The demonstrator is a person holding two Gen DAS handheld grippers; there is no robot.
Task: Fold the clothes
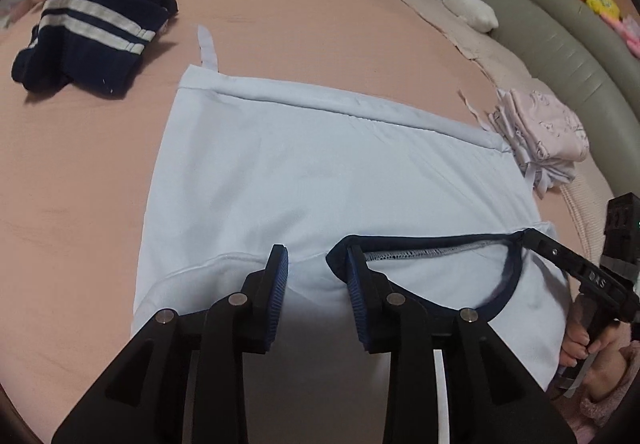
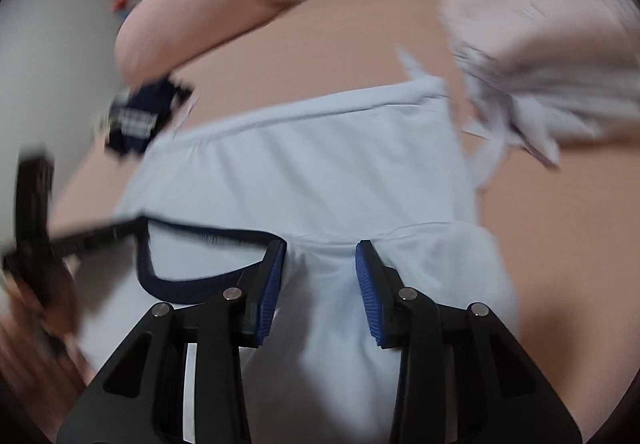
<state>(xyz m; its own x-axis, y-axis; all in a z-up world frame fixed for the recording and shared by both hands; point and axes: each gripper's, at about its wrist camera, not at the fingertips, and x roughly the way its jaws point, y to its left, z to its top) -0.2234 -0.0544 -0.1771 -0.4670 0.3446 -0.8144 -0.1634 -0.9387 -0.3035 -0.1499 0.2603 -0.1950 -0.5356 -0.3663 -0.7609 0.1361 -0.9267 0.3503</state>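
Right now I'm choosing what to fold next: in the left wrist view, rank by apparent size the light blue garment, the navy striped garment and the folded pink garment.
1. light blue garment, nearest the camera, which flatters it
2. navy striped garment
3. folded pink garment, close to the navy one, so those two are unsure

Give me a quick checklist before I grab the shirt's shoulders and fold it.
1. Left gripper open: ok, jaws apart over the shoulder fabric.
2. Right gripper open: ok, jaws apart over the other shoulder.
3. Shirt lying flat: ok, mostly smooth on the bed, collar nearest the grippers.
4. Grippers either side of the collar: ok.
5. Fold path clear: ok on the left, the navy garment lies apart; not ok on the right, the pink stack meets the hem corner.
6. Fabric between the jaws: cannot tell, contact is not visible.
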